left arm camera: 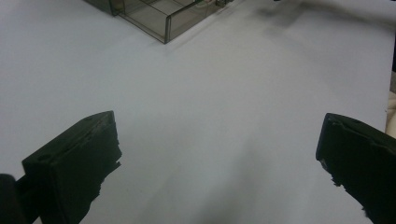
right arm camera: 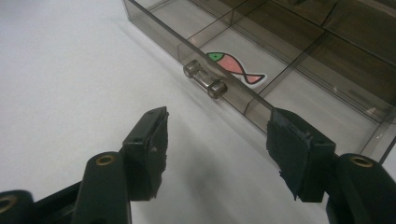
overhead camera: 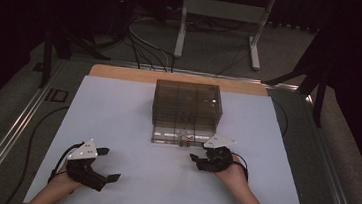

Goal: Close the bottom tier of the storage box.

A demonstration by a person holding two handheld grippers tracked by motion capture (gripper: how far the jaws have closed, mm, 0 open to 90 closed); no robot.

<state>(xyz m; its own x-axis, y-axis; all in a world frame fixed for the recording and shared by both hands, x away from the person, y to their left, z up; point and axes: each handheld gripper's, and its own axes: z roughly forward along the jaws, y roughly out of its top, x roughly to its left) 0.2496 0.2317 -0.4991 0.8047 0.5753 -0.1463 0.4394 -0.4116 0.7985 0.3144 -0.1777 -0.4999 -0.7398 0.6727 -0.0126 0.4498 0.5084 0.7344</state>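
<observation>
Smoked translucent plastic drawer cabinet (overhead camera: 187, 105): mid tabletop (overhead camera: 116, 126), bottom drawer (right arm camera: 299, 88) pulled out toward the person. Drawer front carries a small clear cylindrical knob (right arm camera: 204, 79); a fish sticker (pink, green head) (right arm camera: 236, 67) lies in one compartment. Right hand-held gripper (right arm camera: 217, 135): jaws parted, nothing grasped, just short of the knob. Left hand-held gripper (left arm camera: 217, 144): spread wide, empty, over bare tabletop, well apart from the cabinet.

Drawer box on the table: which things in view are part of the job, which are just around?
In play:
- smoky drawer box
- its pulled-out bottom drawer
- drawer handle
- fish sticker in the drawer
- right gripper, jaws apart, just short of the handle

Just around:
- left gripper, open over the bare white table top
- cables and metal stand on the floor behind
</observation>
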